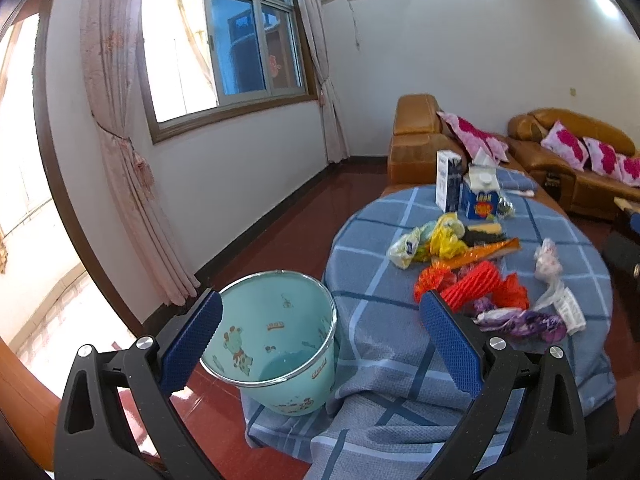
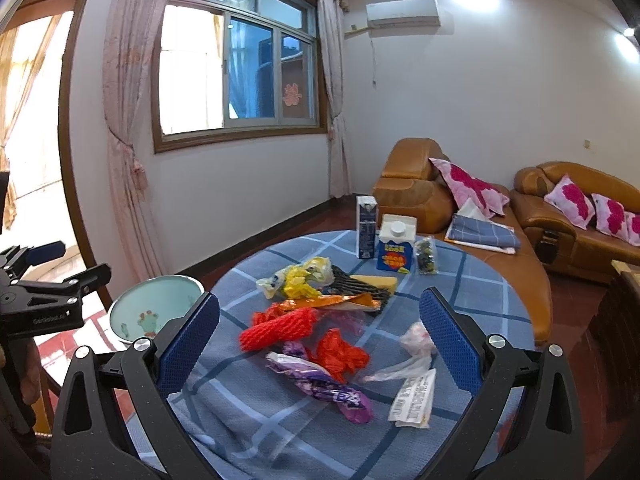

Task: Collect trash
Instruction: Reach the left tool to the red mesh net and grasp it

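Note:
Trash lies on a round table under a blue checked cloth (image 2: 460, 280): red foam netting (image 2: 280, 328), a purple wrapper (image 2: 320, 384), a yellow bag (image 2: 300, 280), an orange wrapper (image 2: 320, 302), a clear bag with a white receipt (image 2: 414, 400), and two cartons (image 2: 394, 248). A mint green bucket (image 1: 276, 340) stands beside the table's left edge; it also shows in the right wrist view (image 2: 154, 308). My left gripper (image 1: 320, 336) is open and empty above the bucket and table edge. My right gripper (image 2: 320, 332) is open and empty over the trash.
Brown leather sofas (image 2: 580, 220) with pink pillows stand behind the table on the right. A window with pink curtains (image 2: 128, 140) fills the far wall. The floor is dark red (image 1: 260, 232). The left gripper's body (image 2: 44, 296) shows at the right wrist view's left edge.

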The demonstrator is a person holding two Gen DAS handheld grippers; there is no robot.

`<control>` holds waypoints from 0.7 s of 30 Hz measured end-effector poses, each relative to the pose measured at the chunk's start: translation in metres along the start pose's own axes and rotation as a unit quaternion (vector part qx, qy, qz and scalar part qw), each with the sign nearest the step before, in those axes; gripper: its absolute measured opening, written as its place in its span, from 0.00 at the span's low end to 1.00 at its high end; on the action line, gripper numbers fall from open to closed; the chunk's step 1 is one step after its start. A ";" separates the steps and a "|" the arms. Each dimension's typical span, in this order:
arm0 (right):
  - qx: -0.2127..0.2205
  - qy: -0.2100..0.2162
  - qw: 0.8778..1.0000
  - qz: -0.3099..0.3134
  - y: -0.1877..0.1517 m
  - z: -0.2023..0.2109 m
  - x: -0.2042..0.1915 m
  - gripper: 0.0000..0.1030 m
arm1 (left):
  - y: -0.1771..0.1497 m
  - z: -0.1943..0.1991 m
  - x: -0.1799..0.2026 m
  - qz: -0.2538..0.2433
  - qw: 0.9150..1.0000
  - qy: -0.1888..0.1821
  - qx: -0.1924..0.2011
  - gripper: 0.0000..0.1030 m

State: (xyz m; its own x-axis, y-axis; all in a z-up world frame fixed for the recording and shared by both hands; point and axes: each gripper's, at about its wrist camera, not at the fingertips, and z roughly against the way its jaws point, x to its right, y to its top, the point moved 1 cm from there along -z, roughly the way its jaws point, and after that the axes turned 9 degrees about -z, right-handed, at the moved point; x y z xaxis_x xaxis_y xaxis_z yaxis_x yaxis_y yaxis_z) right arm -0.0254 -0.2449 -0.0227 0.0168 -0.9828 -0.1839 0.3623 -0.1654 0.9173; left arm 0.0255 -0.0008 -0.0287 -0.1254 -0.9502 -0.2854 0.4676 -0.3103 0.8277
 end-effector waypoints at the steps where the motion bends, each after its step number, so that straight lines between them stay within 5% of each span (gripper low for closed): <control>1: -0.002 -0.010 1.000 -0.006 0.000 -0.004 0.009 0.95 | -0.001 -0.006 0.002 -0.003 1.000 -0.002 -0.007 0.94; 21: -0.048 -0.149 0.985 -0.070 -0.045 -0.069 0.129 0.95 | -0.001 -0.122 0.099 -0.051 0.994 -0.065 -0.076 0.93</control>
State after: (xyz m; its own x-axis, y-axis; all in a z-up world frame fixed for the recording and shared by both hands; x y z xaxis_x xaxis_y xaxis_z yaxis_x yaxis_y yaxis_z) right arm 0.0245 -0.3589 -0.1122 -0.3085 -0.9337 -0.1816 0.4289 -0.3070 0.8496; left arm 0.1193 -0.0908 -0.1173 -0.2869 -0.9128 -0.2907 0.5725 -0.4067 0.7119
